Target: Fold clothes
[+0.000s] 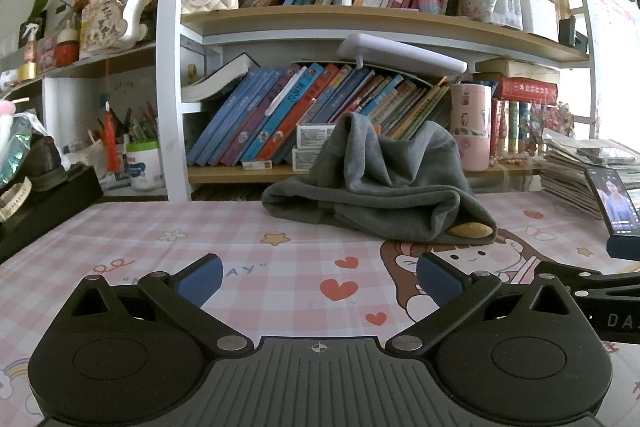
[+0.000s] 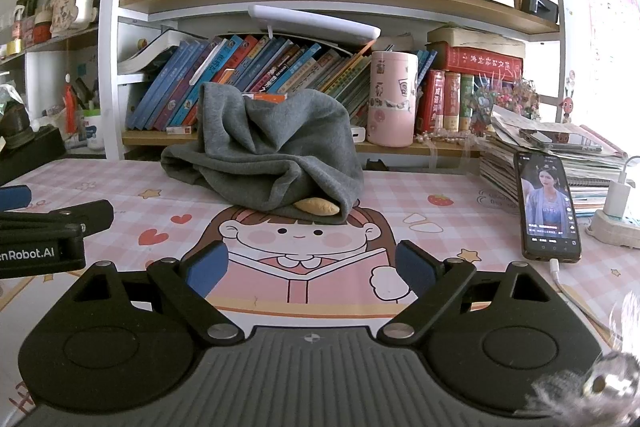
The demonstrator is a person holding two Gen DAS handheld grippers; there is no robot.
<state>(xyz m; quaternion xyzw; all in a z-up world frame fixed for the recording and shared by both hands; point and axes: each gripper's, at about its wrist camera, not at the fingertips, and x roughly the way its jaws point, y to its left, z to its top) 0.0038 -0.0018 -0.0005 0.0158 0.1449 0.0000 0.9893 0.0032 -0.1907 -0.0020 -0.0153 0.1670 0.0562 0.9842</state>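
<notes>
A grey garment (image 1: pixel 376 183) lies crumpled in a heap at the far side of the desk, against the bookshelf; it also shows in the right wrist view (image 2: pixel 268 155). A tan patch (image 2: pixel 319 207) peeks from under its front edge. My left gripper (image 1: pixel 319 281) is open and empty, low over the pink checked desk mat, well short of the garment. My right gripper (image 2: pixel 311 267) is open and empty, also short of the garment. The right gripper's body shows at the right edge of the left wrist view (image 1: pixel 592 287), and the left gripper's body shows at the left edge of the right wrist view (image 2: pixel 48 227).
A lit phone (image 2: pixel 548 207) lies on the mat at the right with a cable, next to a stack of papers (image 2: pixel 560 155) and a charger plug (image 2: pixel 618 199). A pink cup (image 2: pixel 392 99) and leaning books (image 2: pixel 240 75) fill the shelf behind. A black box (image 1: pixel 44 203) stands at the left.
</notes>
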